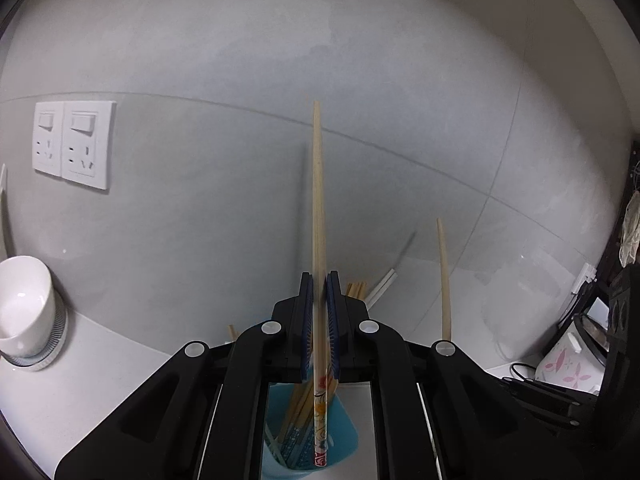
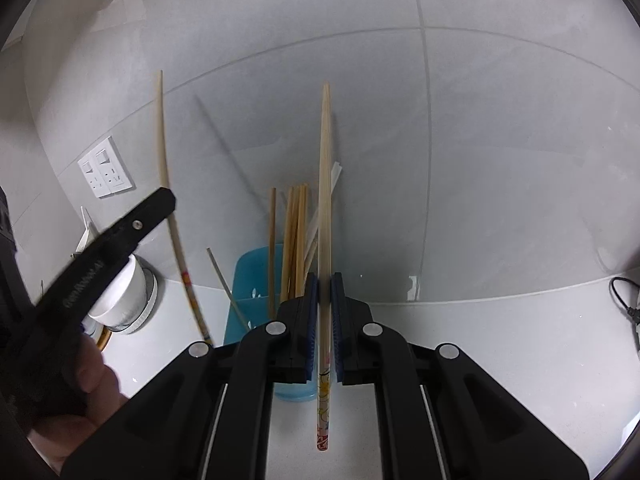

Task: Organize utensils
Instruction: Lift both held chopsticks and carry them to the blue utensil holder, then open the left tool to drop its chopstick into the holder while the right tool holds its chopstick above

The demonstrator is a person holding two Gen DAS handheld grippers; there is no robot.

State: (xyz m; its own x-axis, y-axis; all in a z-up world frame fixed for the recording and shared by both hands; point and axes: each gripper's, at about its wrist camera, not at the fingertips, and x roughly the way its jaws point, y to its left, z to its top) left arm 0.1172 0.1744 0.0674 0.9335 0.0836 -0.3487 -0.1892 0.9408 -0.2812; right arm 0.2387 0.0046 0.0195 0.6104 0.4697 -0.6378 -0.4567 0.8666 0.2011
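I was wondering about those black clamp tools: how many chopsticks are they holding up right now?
2. The left gripper clamps one chopstick above the blue holder; the right gripper clamps another chopstick. More chopsticks stand in the holder, some perhaps hidden.

Right claw [image 2: 325, 300] tight around upright chopstick [image 2: 325, 184] before blue holder [image 2: 250, 280]

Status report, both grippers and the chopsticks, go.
Left gripper shut on one chopstick. Right gripper shut on another chopstick. Blue holder already has several sticks. Nothing in the way.
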